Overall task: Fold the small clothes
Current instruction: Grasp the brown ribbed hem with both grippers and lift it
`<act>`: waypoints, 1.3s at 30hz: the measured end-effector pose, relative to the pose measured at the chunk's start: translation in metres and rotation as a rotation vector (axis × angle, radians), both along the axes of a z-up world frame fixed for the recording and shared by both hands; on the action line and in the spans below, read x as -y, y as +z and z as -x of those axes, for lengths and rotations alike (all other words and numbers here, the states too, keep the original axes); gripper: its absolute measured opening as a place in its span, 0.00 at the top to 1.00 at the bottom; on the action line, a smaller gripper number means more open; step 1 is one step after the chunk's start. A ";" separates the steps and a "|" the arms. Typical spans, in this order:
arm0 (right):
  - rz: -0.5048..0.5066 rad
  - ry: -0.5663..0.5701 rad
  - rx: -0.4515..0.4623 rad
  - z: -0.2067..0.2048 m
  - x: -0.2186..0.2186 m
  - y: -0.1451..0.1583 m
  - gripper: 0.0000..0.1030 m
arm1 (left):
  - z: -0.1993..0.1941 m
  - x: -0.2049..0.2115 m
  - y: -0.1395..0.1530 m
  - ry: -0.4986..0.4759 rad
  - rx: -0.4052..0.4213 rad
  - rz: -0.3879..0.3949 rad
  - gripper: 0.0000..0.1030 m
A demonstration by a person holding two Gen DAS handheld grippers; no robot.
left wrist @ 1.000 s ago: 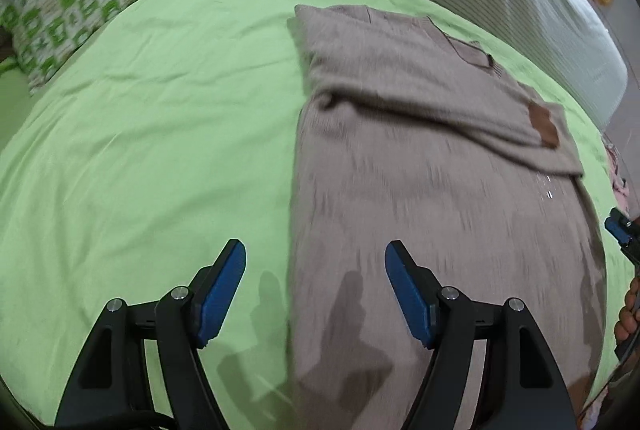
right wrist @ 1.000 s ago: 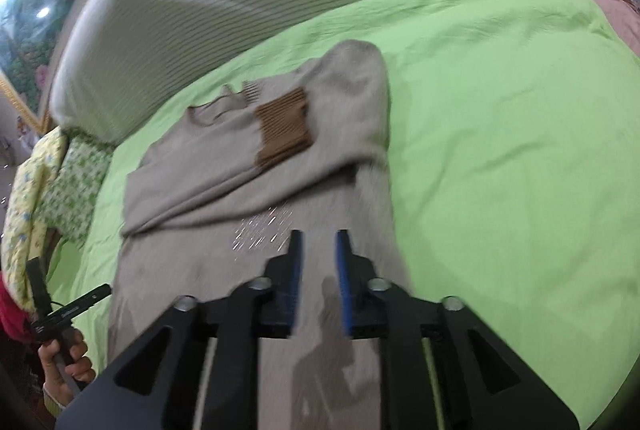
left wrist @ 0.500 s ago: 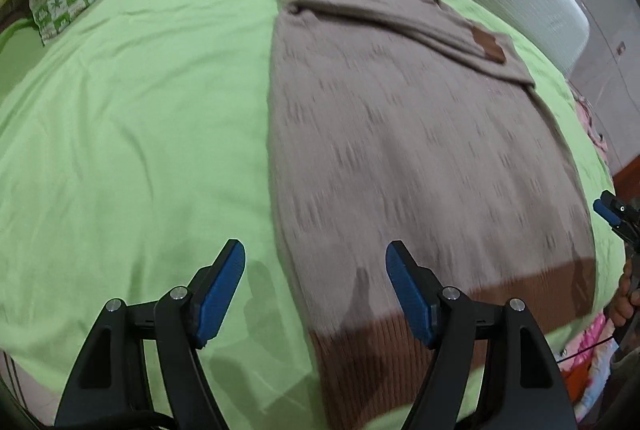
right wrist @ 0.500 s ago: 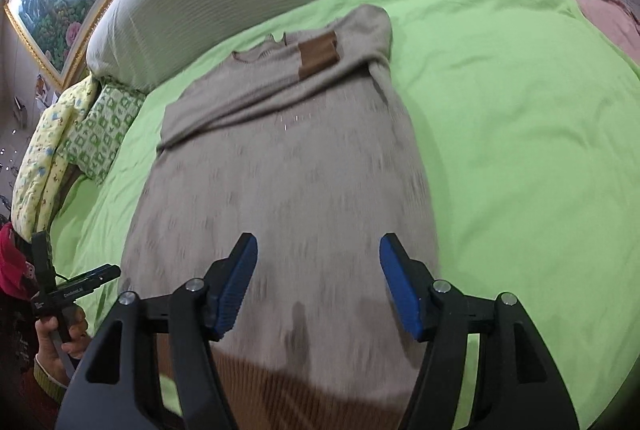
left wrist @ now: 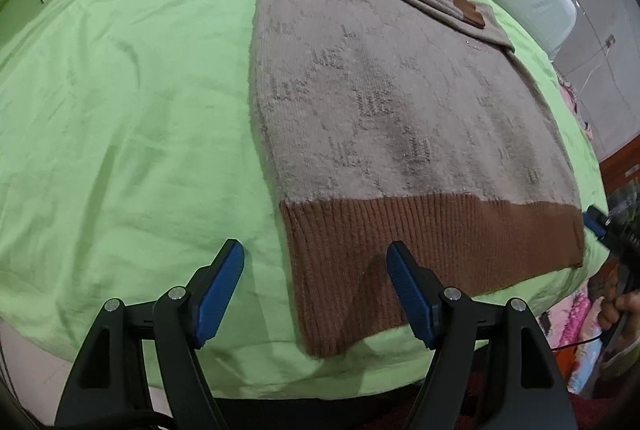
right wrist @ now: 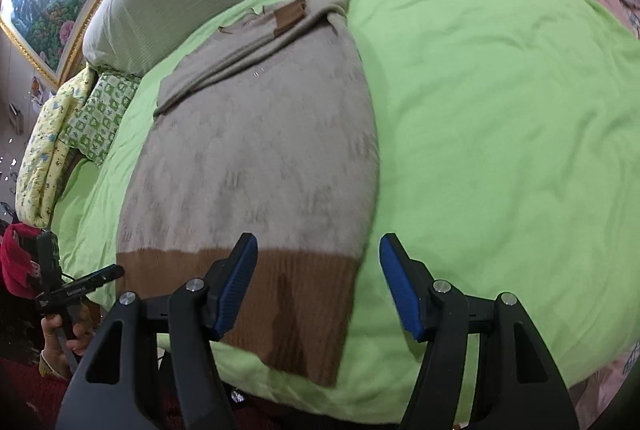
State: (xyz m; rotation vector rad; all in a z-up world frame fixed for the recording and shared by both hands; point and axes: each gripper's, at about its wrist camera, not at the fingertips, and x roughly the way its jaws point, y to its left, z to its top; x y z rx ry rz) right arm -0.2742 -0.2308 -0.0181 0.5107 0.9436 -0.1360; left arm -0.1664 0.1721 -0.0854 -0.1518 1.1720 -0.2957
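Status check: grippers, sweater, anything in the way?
Left gripper open, right gripper open, both empty. Sweater flat on bed, sleeves folded. Nothing in the way.

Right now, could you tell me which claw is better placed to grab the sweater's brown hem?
Neither clearly: each open claw frames its own hem corner, the left claw the left corner of the hem, the right claw the right. Probably both together.

One sweater (left wrist: 400, 102), two tongs (left wrist: 316, 290) (right wrist: 316, 286) (one per hand), one green sheet (left wrist: 132, 102), two pillows (right wrist: 100, 114)
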 end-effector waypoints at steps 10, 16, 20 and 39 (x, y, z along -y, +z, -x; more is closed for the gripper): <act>-0.051 0.064 -0.012 0.003 -0.010 -0.012 0.38 | -0.008 0.020 -0.005 -0.051 -0.054 0.047 0.42; -0.123 0.069 0.018 0.003 -0.007 -0.019 0.40 | -0.013 -0.001 -0.011 -0.007 -0.096 0.160 0.85; -0.204 0.048 0.046 0.005 0.004 -0.024 0.49 | -0.015 -0.007 -0.017 0.014 -0.111 0.200 0.88; -0.231 0.054 0.049 0.002 0.008 -0.028 0.62 | -0.018 0.032 -0.006 -0.083 -0.028 0.064 0.93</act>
